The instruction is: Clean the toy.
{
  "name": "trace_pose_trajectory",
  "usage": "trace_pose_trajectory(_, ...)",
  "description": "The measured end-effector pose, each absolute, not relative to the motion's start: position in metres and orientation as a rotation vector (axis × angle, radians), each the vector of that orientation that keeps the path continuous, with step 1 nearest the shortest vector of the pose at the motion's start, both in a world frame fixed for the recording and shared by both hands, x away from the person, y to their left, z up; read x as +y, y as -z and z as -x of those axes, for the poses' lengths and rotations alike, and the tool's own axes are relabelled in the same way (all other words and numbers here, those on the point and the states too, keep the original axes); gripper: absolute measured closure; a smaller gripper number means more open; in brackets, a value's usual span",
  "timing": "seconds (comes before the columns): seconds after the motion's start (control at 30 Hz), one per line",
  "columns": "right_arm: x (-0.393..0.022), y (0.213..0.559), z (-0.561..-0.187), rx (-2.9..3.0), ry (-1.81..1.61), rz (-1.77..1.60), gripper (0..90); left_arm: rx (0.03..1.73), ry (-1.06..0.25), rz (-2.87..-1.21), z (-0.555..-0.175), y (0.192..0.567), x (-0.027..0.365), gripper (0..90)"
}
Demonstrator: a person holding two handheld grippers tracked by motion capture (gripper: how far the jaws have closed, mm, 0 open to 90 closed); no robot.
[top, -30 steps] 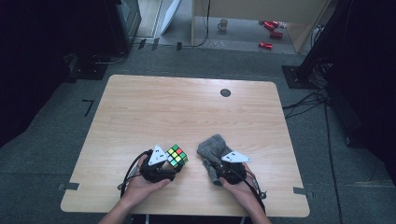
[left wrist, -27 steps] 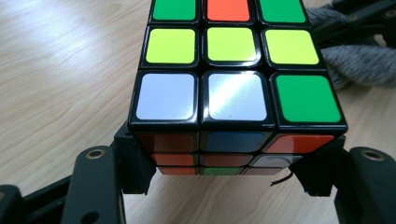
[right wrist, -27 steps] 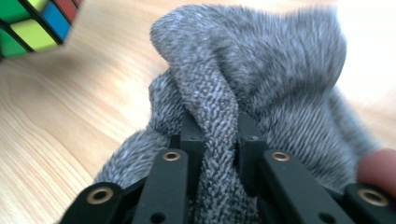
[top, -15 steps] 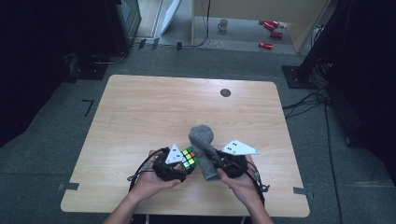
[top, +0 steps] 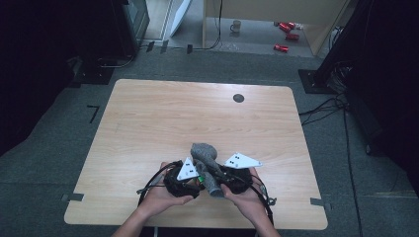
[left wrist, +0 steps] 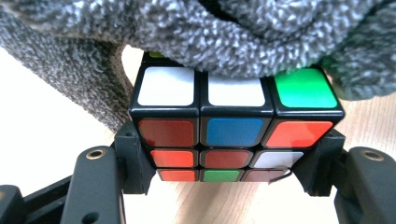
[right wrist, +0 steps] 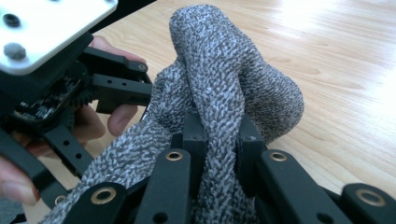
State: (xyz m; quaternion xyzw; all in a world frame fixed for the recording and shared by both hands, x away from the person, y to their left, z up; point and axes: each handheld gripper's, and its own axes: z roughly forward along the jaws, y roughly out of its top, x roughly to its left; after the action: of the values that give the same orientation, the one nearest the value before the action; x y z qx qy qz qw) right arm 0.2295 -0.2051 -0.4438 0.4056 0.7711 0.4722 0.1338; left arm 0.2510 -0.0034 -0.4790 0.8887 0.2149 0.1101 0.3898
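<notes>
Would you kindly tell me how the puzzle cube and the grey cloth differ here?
The puzzle cube is rigid, glossy and many-coloured; the grey cloth is soft, fuzzy and bunched. The cube sits squarely in the left tongs; the cloth is pinched in the right tongs and drapes over the cube. Both are gripped.

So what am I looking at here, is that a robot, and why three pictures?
No robot: a person holds a hand tool with two black jaws in each hand. The high view looks down on the wooden table. The other two come from cameras riding on the tools. The left gripper is clamped on a puzzle cube, by its two sides. The right gripper pinches a grey knitted cloth, lifted so it drapes over the cube's top.
</notes>
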Motion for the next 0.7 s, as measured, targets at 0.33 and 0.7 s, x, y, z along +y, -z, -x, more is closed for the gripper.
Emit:
trace_pose_trajectory(0.33,-0.195,0.432,-0.222,2.137,-1.358,-1.226,79.2,0.554,-0.306,-2.232,-0.247,0.467,-0.004,35.4)
trace_pose_trajectory(0.7,-0.196,0.435,-0.22,2.121,-1.422,-1.225,80.3,0.546,-0.302,-2.229,-0.248,0.468,-0.002,35.4)
